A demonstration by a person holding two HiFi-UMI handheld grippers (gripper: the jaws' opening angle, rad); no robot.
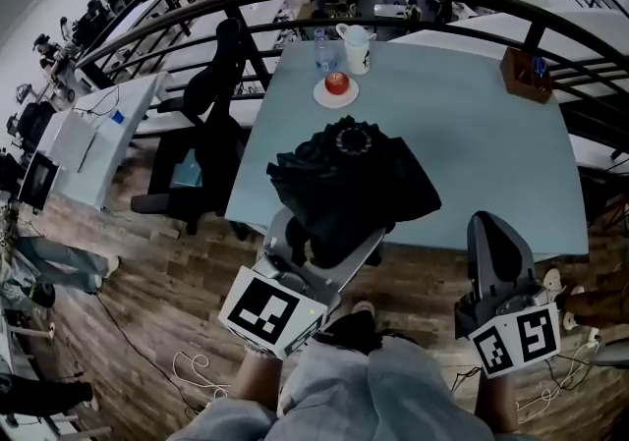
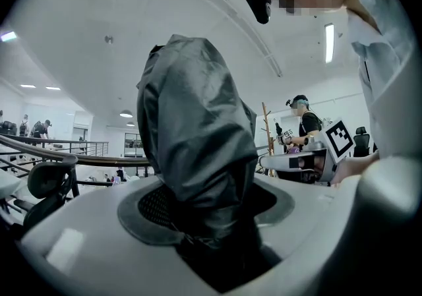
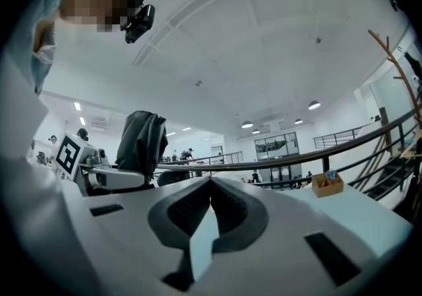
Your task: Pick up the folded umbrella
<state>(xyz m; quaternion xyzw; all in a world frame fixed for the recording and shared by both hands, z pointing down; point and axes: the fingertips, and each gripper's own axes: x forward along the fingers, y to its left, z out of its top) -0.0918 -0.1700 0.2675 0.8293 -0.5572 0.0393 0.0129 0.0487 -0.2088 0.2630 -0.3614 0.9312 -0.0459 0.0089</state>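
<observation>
Your left gripper [image 1: 324,238] has its 2 jaws clamped on the lower end of the umbrella [image 1: 352,172]. The black fabric bundle stands upright out of the jaws, over the near edge of the table [image 1: 462,135]. In the left gripper view the umbrella [image 2: 196,136] fills the gap between the pads and rises toward the ceiling, so your left gripper [image 2: 206,212] points upward.

Your right gripper [image 1: 494,245] is to the right of the umbrella and apart from it, at the table's near edge. In the right gripper view its jaw tips meet with nothing between them, leaving only a thin slit lower down, so your right gripper [image 3: 211,186] is empty. That view also shows the umbrella [image 3: 140,143] off to the side, standing up from the left gripper [image 3: 115,178].

At the far end of the table are 1 saucer [image 1: 321,95] with an apple [image 1: 337,82] on it, 1 mug [image 1: 357,46] and 1 bottle [image 1: 324,51]. A wooden box [image 1: 526,74] sits near the far right corner.
</observation>
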